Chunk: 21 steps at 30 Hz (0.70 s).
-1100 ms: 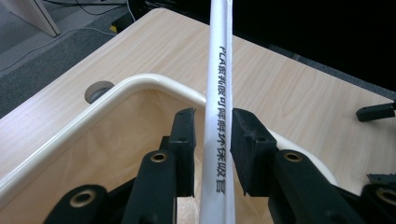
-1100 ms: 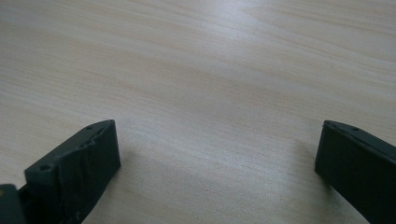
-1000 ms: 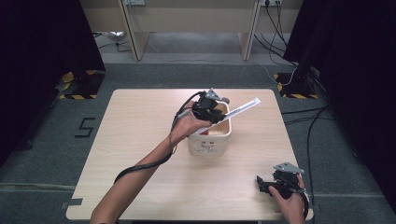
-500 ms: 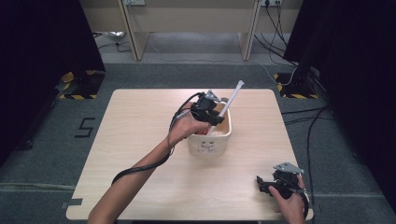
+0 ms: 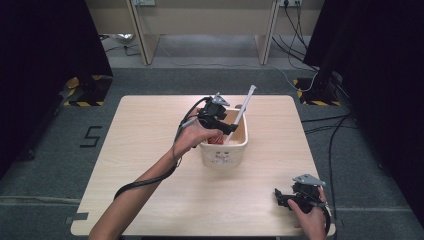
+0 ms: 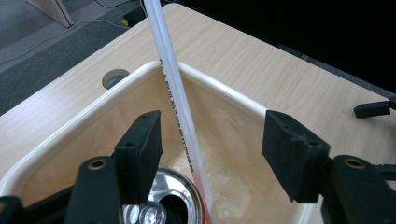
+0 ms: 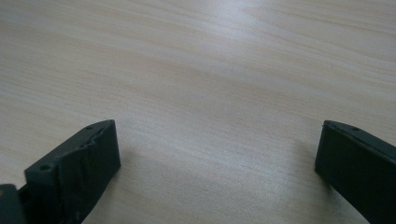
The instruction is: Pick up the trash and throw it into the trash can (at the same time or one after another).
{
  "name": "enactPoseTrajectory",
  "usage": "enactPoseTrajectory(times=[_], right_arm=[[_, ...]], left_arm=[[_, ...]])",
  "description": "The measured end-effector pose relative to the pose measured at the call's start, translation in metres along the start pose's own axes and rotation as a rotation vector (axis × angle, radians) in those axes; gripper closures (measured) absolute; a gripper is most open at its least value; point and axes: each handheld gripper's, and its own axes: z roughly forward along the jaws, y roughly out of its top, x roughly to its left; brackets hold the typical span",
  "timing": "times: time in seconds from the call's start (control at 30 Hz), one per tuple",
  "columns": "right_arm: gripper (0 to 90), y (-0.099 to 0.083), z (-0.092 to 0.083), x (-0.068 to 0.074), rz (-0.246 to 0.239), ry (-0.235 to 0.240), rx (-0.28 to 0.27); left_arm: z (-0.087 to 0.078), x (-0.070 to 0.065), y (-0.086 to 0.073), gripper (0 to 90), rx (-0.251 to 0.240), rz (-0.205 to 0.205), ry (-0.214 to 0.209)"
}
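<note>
The setting is a lab-style recording bay, not a home or shop. A single pale wooden table (image 5: 150,200) stands on grey carpet tile. Black curtains (image 5: 45,60) enclose it at 9 and 3 o'clock. Stand feet marked with yellow-black hazard tape (image 5: 82,92) sit at 10 and 2 o'clock. Cables (image 5: 325,125) run across the floor at 2 o'clock. A taped "5" (image 5: 91,136) marks the floor at 9 o'clock. Plain desk frames (image 5: 200,30) stand at 12 o'clock.

The table (image 6: 261,65) shows matt, pale wood-grain laminate. The tub (image 6: 219,91) looks like smooth, glossy cream plastic, holding a shiny metal can (image 6: 177,198). The white tube (image 6: 175,88) seems satin plastic.
</note>
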Motion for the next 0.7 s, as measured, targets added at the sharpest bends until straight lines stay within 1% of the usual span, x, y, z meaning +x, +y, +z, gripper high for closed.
enactPoseTrajectory(times=[0.07, 0.1, 0.3, 0.43, 0.5, 0.57, 0.6, 0.7], right_arm=[[0.2, 0.000, 0.000, 0.000, 0.000, 0.000, 0.000], [0.2, 0.000, 0.000, 0.000, 0.000, 0.000, 0.000], [0.2, 0.000, 0.000, 0.000, -0.002, -0.001, -0.001], [0.2, 0.000, 0.000, 0.000, -0.003, -0.001, 0.000], [0.2, 0.000, 0.000, 0.000, -0.003, -0.002, 0.000], [0.2, 0.000, 0.000, 0.000, -0.003, -0.002, 0.000], [0.2, 0.000, 0.000, 0.000, -0.003, -0.001, 0.000], [0.2, 0.000, 0.000, 0.000, -0.003, -0.002, 0.000]], left_arm=[[-0.003, 0.001, -0.001, 34.1, -0.002, -0.003, 0.001], [-0.008, 0.002, -0.004, 33.2, -0.009, -0.009, 0.002], [-0.025, 0.007, -0.014, 27.1, -0.030, -0.029, 0.008], [-0.034, 0.011, -0.021, 23.5, -0.046, -0.043, 0.012], [-0.039, 0.014, -0.026, 21.9, -0.062, -0.056, 0.022], [-0.041, 0.014, -0.027, 18.2, -0.063, -0.060, 0.026], [-0.045, 0.017, -0.032, 17.7, -0.070, -0.069, 0.031], [-0.050, 0.019, -0.039, 17.6, -0.076, -0.074, 0.035]])
